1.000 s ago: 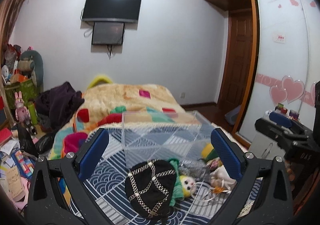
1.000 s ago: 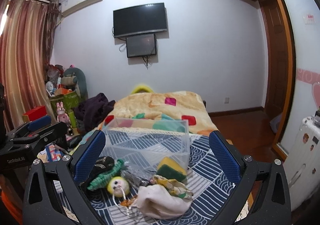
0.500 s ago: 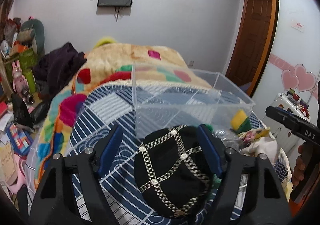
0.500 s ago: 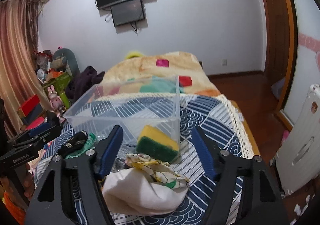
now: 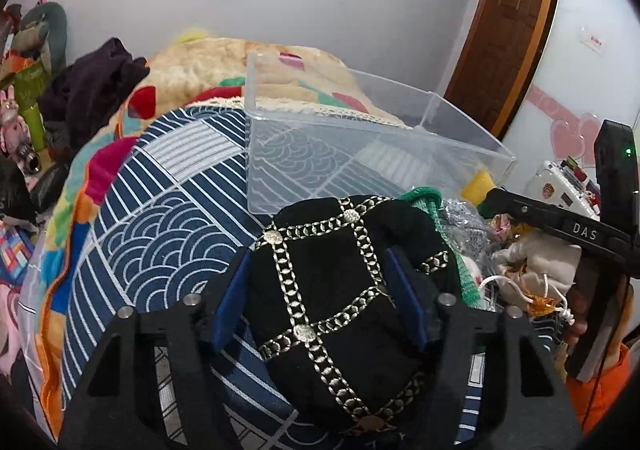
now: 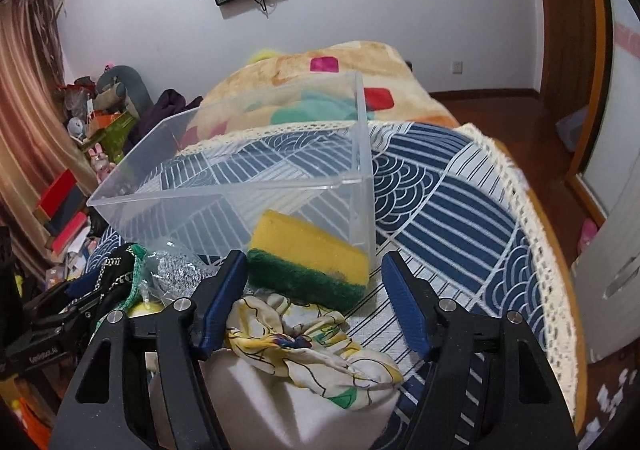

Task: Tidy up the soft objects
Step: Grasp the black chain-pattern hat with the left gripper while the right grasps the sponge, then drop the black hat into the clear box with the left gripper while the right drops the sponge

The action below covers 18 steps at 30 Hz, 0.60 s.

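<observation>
A black soft pouch with gold chain trim point(image 5: 340, 298) lies on the blue patterned cloth point(image 5: 160, 234). My left gripper point(image 5: 320, 302) straddles it, blue pads against both its sides. A clear plastic box point(image 5: 360, 162) stands just behind it and looks empty. In the right wrist view, my right gripper point(image 6: 312, 302) is open around a yellow-and-green sponge point(image 6: 308, 258) that lies against the box point(image 6: 240, 178). A yellow-patterned scarf point(image 6: 304, 342) on a white pouch point(image 6: 280, 402) lies under the right gripper.
A green knit item point(image 5: 424, 198), silver mesh point(image 5: 464, 226) and a cream drawstring bag point(image 5: 536, 270) lie between the grippers. A quilted blanket point(image 5: 224, 62) covers the bed behind the box. Clutter and toys stand at the left point(image 5: 24, 90). A wardrobe and door are right.
Both grippers moved forward and down toward the pile. The left jaws narrowed onto the black pouch. The right jaws narrowed and now flank the sponge.
</observation>
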### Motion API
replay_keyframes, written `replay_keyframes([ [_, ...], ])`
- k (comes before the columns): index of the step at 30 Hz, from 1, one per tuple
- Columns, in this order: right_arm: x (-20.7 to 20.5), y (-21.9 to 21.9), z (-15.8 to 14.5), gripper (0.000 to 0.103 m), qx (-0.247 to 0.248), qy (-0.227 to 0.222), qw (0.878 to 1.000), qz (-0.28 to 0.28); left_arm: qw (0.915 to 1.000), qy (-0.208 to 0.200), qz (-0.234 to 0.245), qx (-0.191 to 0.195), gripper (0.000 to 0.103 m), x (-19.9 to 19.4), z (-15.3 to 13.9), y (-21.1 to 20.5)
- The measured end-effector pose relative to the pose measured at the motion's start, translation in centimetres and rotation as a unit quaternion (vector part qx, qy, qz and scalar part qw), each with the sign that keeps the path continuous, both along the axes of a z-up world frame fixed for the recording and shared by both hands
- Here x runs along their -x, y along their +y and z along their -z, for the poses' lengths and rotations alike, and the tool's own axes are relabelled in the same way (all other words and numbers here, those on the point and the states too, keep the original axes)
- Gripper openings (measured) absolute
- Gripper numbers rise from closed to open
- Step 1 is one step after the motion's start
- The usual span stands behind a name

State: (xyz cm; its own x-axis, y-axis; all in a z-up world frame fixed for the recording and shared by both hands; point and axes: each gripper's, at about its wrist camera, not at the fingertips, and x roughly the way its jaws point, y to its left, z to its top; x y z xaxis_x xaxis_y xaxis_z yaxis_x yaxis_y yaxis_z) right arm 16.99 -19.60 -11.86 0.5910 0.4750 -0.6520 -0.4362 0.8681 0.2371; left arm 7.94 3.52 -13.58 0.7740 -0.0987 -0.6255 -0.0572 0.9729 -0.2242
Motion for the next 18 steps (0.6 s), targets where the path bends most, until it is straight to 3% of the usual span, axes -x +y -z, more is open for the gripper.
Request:
replay_keyframes([
  [8, 0.7, -0.4, -0.1, 0.047, -0.01, -0.009, 1.0, -0.012, 0.9997, -0.015, -0.007, -0.017, 0.012, 0.8, -1.0, 0.0],
  [9, 0.9, -0.4, -0.2, 0.045, -0.009, -0.013, 1.0, -0.012, 0.9995, -0.014, -0.01, -0.027, 0.012, 0.9, -1.1, -0.1],
  [11, 1.1, -0.5, -0.4, 0.025, -0.007, -0.016, 1.0, -0.014, 0.9994, -0.018, -0.012, -0.028, 0.011, 1.3, -1.2, 0.0],
  [14, 0.9, -0.1, -0.7, 0.018, -0.005, -0.02, 1.0, -0.016, 0.999, -0.03, -0.015, -0.03, 0.011, 2.0, -1.9, 0.1],
  [18, 1.1, -0.1, -1.1, 0.019, 0.003, -0.023, 1.0, -0.019, 0.9974, -0.059, -0.02, -0.037, 0.011, 3.3, -3.7, 0.2],
])
